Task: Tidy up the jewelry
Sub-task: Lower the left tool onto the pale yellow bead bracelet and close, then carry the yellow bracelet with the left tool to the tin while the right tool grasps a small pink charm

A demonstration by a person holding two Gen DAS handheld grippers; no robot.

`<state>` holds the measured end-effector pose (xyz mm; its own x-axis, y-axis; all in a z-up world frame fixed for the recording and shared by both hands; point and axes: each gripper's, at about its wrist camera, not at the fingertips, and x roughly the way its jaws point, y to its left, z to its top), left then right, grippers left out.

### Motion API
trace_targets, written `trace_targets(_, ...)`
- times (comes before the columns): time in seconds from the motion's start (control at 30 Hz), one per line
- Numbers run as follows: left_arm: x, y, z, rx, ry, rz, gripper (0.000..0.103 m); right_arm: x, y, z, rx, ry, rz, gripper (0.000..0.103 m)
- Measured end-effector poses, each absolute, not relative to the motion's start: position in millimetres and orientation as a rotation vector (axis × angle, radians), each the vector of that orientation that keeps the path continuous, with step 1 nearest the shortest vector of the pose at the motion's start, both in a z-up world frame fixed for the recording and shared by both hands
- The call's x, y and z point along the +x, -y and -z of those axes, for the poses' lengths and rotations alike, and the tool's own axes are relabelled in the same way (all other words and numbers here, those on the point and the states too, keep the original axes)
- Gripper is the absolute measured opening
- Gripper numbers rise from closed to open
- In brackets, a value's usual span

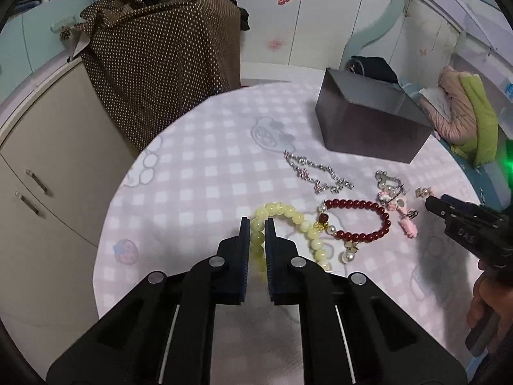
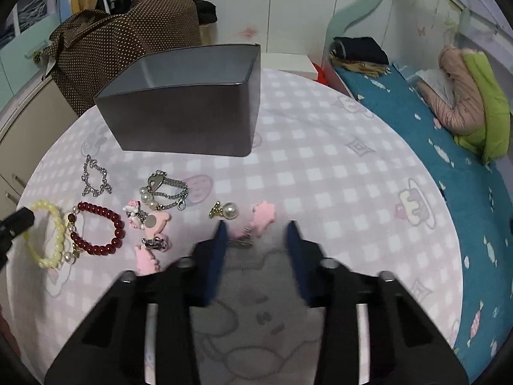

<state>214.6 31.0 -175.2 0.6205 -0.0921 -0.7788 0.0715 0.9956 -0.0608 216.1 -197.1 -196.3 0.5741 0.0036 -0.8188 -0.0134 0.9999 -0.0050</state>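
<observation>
My left gripper is shut on the yellow bead bracelet, whose beads sit between the narrow jaws on the checked cloth. A dark red bead bracelet lies right of it, then a silver chain and pink charms. My right gripper is open, with a pink flower clip lying between its fingertips and a pearl earring just beyond. The yellow bracelet, the red bracelet and a pearl chain lie to its left. The grey open box stands behind.
The round table carries a pink checked cloth. A brown dotted cloth drapes over furniture at the back left, beside a beige cabinet. A blue bed with a pink and green jacket lies right.
</observation>
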Motion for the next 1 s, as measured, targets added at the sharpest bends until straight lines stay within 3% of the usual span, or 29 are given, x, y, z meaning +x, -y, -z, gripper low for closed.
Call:
trace_targets(0.03, 213, -31, 173, -0.024, -0.892, 0.097, 0.009, 216, 197, 196, -0.020, -0.960, -0.019, 0.015)
trace_targets(0.47, 202, -28, 142, -0.029, -0.826, 0.144, 0.009, 195, 218, 167, 0.113, -0.912, -0.118, 0.014)
trace_targets(1.0, 249, 7, 42, -0.029, -0.666, 0.306, 0.009, 227, 196, 71, 0.101, -0.744, -0.283, 0.014)
